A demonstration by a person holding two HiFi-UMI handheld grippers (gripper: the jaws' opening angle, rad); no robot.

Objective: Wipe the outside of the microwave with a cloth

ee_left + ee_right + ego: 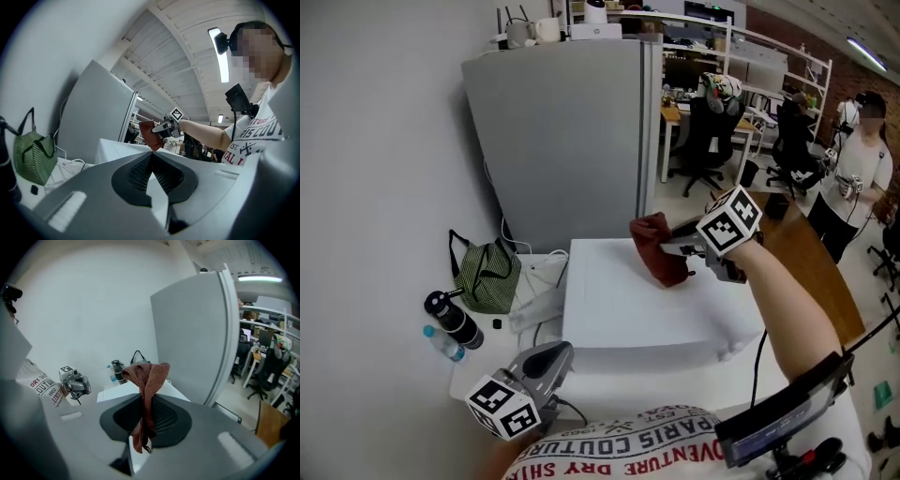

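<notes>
Fingers of right gripper [145, 401] [667, 247]: closed on the cloth [146, 375] [660, 251], count one, rust-red. It is pinched in a bunched fold, with one lobe standing above my fingertips and a tail hanging below them.

Fingers of left gripper [152, 153] [561, 351]: pressed together, nothing between them. This gripper is held low, at the near-left corner of the microwave. In the head view my shirt cuts off its rear.

Microwave [628, 314] [117, 146]: count one, white. Only the flat top and a strip of the near edge show, and I cannot make out the door or controls. It lies under my right fingers and just ahead of my left ones. The cloth hangs over its far-right part, but I cannot tell whether the tail touches the top.

Table [478, 373]: white, mostly covered, showing only to the left of my left fingers.

Bottles: count two, both left of my left fingers. One is dark [456, 319]. The other is clear with a blue cap [441, 341] and lies just beside it.

Bag [486, 277]: count one, green striped with black handles, beyond the bottles.

White cables and wrapping [536, 284]: between the bag and the microwave. Too tangled to count.

Fridge [562, 141]: count one, grey and tall, beyond my right fingers. The items on its top are too small to name.

Person [859, 169]: count one, standing well off to the right of my right fingers, among black office chairs [708, 141].
</notes>
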